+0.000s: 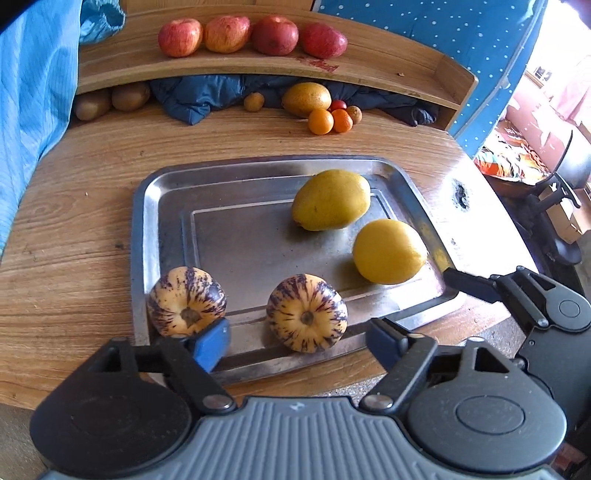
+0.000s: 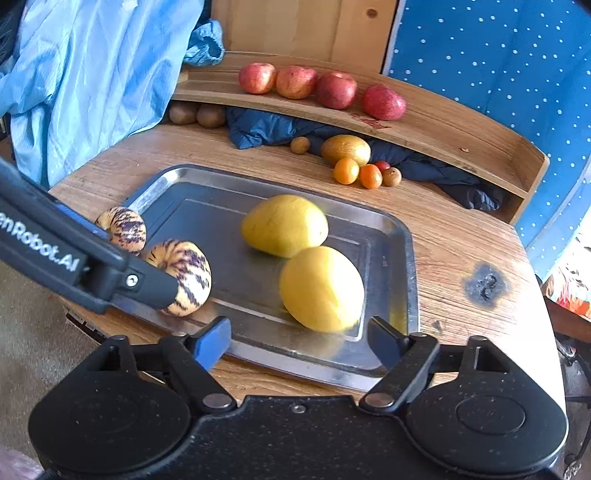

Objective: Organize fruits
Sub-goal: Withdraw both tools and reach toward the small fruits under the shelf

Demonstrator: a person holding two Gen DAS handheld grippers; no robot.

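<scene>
Left wrist view: two striped melons (image 1: 306, 314), two mangoes (image 1: 331, 199) are counted on the tray (image 1: 162, 192); four apples (image 1: 180, 37) shelved; both the left gripper (image 1: 297, 341) and right gripper (image 2: 299, 341) gape empty over the wooden table (image 1: 74, 229).

Tray (image 1: 147, 206) on table (image 1: 74, 221): two mangoes (image 1: 330, 199) right, two melons (image 1: 306, 312) front-left; apples (image 1: 227, 34) on shelf (image 1: 388, 70) behind.

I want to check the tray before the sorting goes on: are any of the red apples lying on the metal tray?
No, the four red apples sit in a row on the wooden shelf behind the metal tray.
</scene>
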